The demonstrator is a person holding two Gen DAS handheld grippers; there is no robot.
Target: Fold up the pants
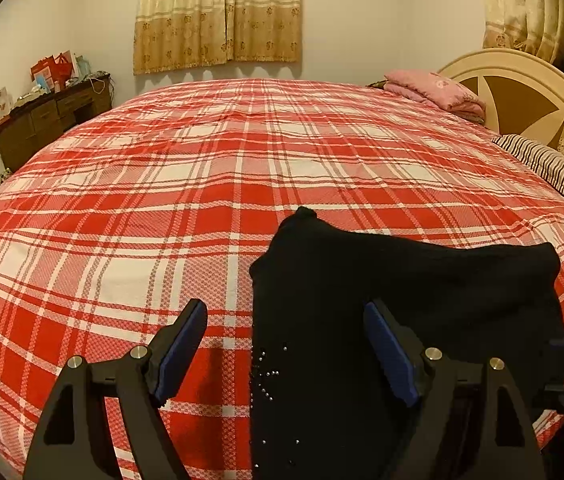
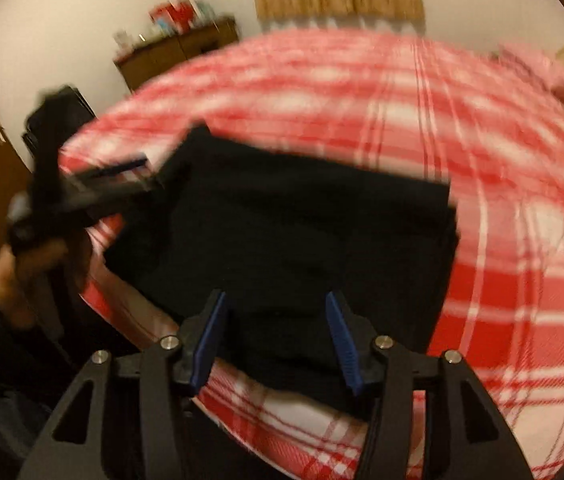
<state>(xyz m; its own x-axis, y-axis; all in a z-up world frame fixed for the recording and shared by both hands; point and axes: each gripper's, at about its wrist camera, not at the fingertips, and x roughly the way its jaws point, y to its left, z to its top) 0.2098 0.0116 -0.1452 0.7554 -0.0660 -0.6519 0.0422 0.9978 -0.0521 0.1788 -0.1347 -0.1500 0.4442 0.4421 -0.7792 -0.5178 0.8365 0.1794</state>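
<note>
Both sets of jaws stand wide apart and hold nothing. The left gripper (image 1: 285, 344) hovers low over the near left edge of the black pants (image 1: 401, 300), one blue pad above the plaid bedspread (image 1: 162, 168) and the other above the dark cloth. The right gripper (image 2: 278, 336) is poised just off the pants' (image 2: 282, 232) near edge, its pads framing the fabric without closing on it. The right wrist view is smeared with motion blur, so fine detail there cannot be made out.

The pants lie on the near part of the bed as a compact, roughly rectangular stack, its left corner poking up slightly and a scatter of small studs showing near the front. By the look of that shape, most of the folding seems done; what may be left is a last fold or a tidying of the edges, though the number of layers cannot be told.

In the right wrist view the left gripper (image 2: 94, 188) reaches toward the pants' far left corner, held in the person's hand (image 2: 30, 264). Beyond the pants, a pink pillow (image 1: 433, 90) rests by the headboard (image 1: 513, 92).
</note>
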